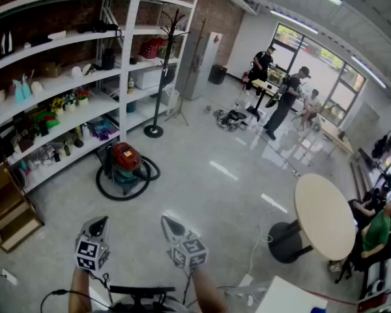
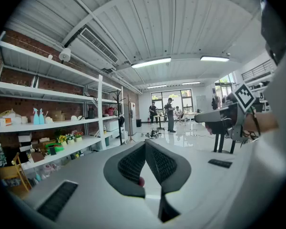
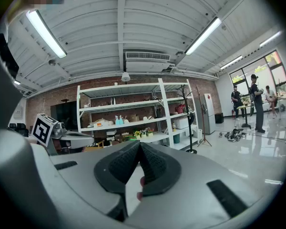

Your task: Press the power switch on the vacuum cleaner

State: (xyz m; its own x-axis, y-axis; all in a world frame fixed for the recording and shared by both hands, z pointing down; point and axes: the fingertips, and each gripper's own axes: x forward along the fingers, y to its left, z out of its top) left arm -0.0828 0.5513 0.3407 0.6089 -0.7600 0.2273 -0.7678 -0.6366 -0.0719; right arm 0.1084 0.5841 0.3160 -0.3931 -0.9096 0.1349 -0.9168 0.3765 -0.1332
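Observation:
The vacuum cleaner (image 1: 125, 163) has a red top and a teal drum. It stands on the floor in front of the shelves, with its black hose (image 1: 115, 192) looped around it. In the head view, my left gripper (image 1: 99, 224) and right gripper (image 1: 171, 225) are held low at the bottom edge, well short of the vacuum and not touching it. The left gripper (image 2: 145, 145) has its jaws closed tip to tip with nothing between them, and so does the right gripper (image 3: 139, 145). I cannot make out the power switch at this distance.
White shelving (image 1: 65, 83) full of small items lines the left wall, with a wooden crate (image 1: 10, 219) at its near end. A black coat stand (image 1: 155, 130) is beyond the vacuum and a round table (image 1: 324, 215) stands at the right. People (image 1: 283, 100) stand far back and others sit at the right edge (image 1: 376, 230). A white cable (image 1: 255, 243) lies on the floor.

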